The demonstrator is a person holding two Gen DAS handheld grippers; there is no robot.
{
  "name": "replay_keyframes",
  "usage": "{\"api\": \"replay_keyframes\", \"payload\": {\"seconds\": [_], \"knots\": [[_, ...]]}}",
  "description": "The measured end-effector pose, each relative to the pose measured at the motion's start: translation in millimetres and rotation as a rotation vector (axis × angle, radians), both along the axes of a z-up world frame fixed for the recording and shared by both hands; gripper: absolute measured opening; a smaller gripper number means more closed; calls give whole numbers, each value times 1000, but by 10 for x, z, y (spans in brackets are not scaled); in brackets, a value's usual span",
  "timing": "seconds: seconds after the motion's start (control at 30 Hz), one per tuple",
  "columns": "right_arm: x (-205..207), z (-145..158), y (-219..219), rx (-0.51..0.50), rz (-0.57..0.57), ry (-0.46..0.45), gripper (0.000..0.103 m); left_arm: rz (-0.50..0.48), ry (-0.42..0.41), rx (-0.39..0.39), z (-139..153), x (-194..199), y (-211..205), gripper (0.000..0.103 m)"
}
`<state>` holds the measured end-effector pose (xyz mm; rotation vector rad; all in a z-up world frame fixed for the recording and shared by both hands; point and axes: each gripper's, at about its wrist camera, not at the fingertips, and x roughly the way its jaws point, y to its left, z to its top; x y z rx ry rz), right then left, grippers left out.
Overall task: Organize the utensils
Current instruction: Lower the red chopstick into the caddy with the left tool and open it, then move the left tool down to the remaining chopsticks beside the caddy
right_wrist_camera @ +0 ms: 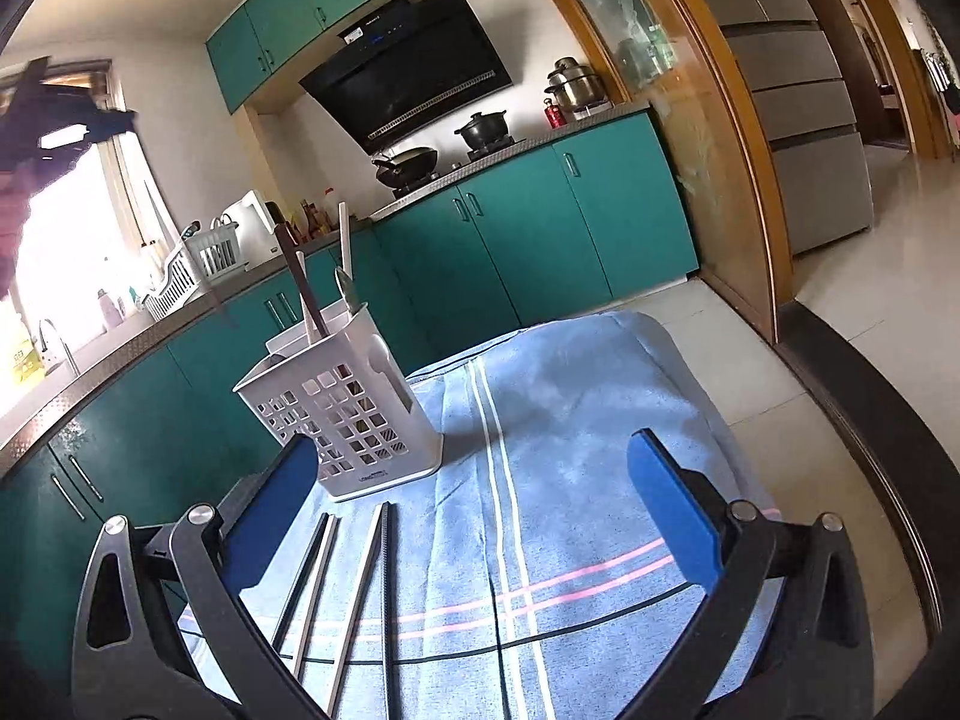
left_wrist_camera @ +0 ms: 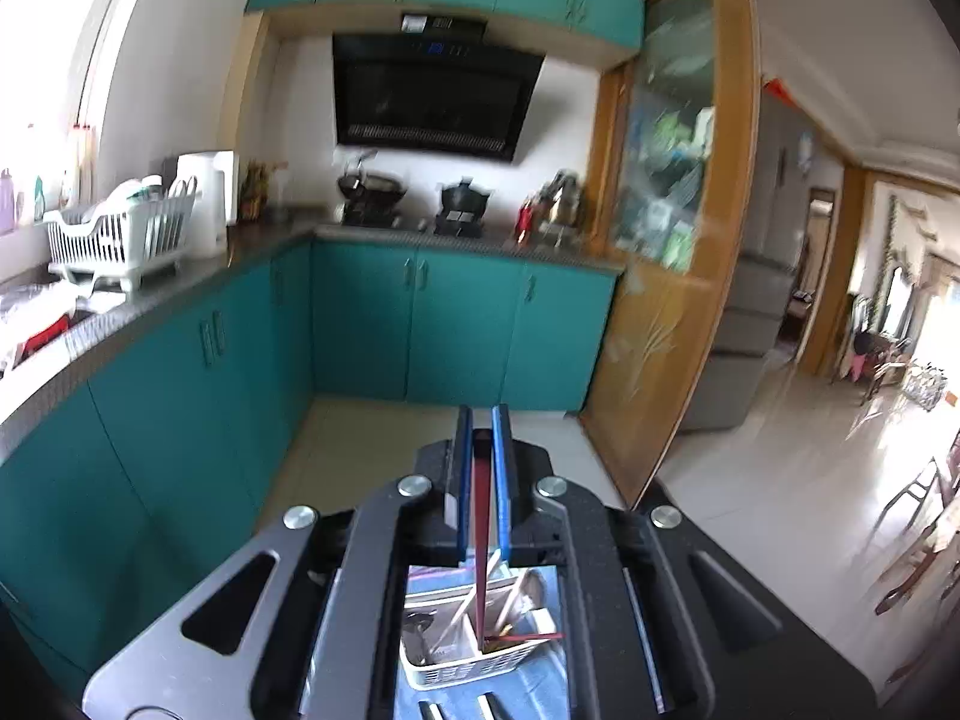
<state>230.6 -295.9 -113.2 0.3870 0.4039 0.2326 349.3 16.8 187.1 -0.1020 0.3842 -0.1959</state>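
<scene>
The left hand-held gripper, closed on a dark red chopstick above the white caddy, and the open right hand-held gripper over metal chopsticks on the blue cloth near its front edge: thin, stiff, light, probably slippery rods, best pinched mid-shaft.

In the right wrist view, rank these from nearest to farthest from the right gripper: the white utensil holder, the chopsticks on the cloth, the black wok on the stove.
1. Chopsticks: on the cloth, between the right gripper's open fingers, lower left.
2. White utensil holder: just beyond the left fingertip.
3. Black wok: on the stove, across the kitchen.
</scene>
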Motion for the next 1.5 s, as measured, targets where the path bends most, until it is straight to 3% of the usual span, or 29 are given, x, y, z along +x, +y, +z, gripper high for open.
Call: {"api": "replay_keyframes", "payload": {"seconds": [0.33, 0.37, 0.4, 0.5, 0.6, 0.67, 0.73, 0.87, 0.93, 1.07, 1.17, 1.27, 1.37, 1.5], "knots": [[39, -28, 113, -33, 45, 14, 100, 39, 187, 13, -1171, 568, -83, 9], [44, -31, 123, -37, 47, 15, 100, 42, 211, 11, -1305, 590, -66, 23], [45, -33, 131, -41, 48, 15, 100, 45, 224, 15, -1406, 591, -46, 44], [52, -44, 162, -52, 52, 17, 100, 66, 204, 65, -1583, 415, -5, 70], [53, -56, 193, -64, 57, 20, 100, 79, 157, 133, -1682, 22, 7, 88], [45, -59, 223, -78, 60, 17, 100, 84, 126, 156, -1784, -325, 69, 92], [30, -59, 256, -98, 60, 12, 100, 95, 117, 169, -1920, -612, 126, 95], [24, -92, 333, -134, 70, 34, 100, 142, 202, 162, -2414, -1166, 246, 96], [-15, -104, 360, -139, 84, 50, 100, 114, 241, 154, -2659, -1412, 203, 96], [-248, -121, 434, -165, 102, 55, 100, 81, 233, 186, -3008, -1858, 33, 96], [-557, -232, 499, -171, 128, 70, 100, 72, 241, 163, -3163, -1953, 22, 96], [-946, -319, 594, -220, 134, 31, 100, 69, 233, 109, -3216, -2100, 0, 96], [-1193, -348, 668, -256, 141, -22, 100, 54, 193, 134, -3239, -2278, -121, 96], [-1223, -328, 648, -237, 139, -35, 100, 0, 262, 150, -3417, -2266, -233, 96]]}}
